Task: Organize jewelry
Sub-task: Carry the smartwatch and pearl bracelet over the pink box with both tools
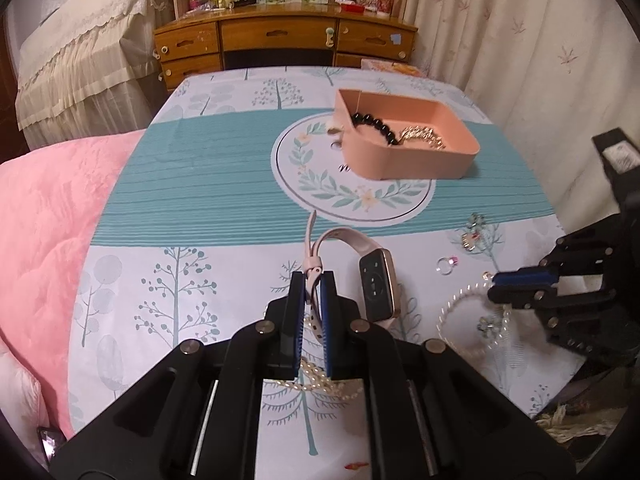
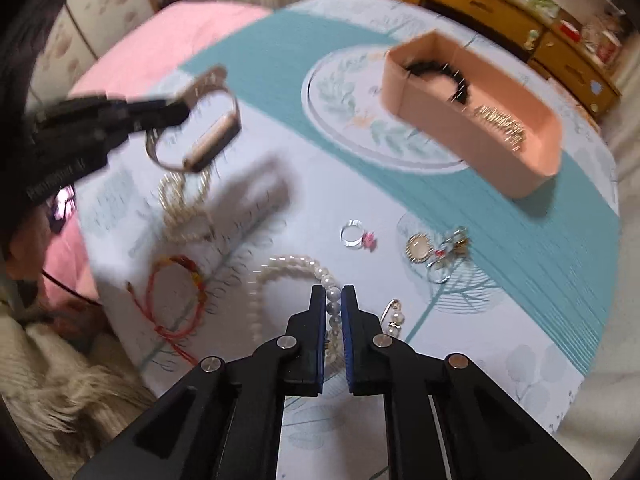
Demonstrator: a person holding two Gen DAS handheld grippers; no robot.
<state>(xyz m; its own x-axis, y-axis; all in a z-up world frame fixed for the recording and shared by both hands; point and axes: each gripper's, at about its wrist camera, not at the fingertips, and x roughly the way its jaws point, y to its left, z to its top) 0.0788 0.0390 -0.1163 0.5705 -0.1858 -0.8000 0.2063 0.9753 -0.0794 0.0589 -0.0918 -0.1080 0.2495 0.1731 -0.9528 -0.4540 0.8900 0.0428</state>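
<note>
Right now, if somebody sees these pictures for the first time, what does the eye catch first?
First the pink smartwatch, hanging by its strap from the shut left gripper above the table. Next the right gripper, shut on a pearl necklace at the near edge. Beyond stands the peach tray, already holding a black bead bracelet.

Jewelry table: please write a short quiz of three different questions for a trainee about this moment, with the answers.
1. True or false: the left claw is shut on the strap of the pink watch.
2. What lies between the fingers of the right claw?
A. the clear ring
B. the pearl bracelet
C. the red cord bracelet
3. Name one thing already inside the pink tray.

Key
1. True.
2. B, the pearl bracelet; the clear ring and the red cord bracelet lie apart on the cloth.
3. The black bead bracelet or the gold chain.
</note>
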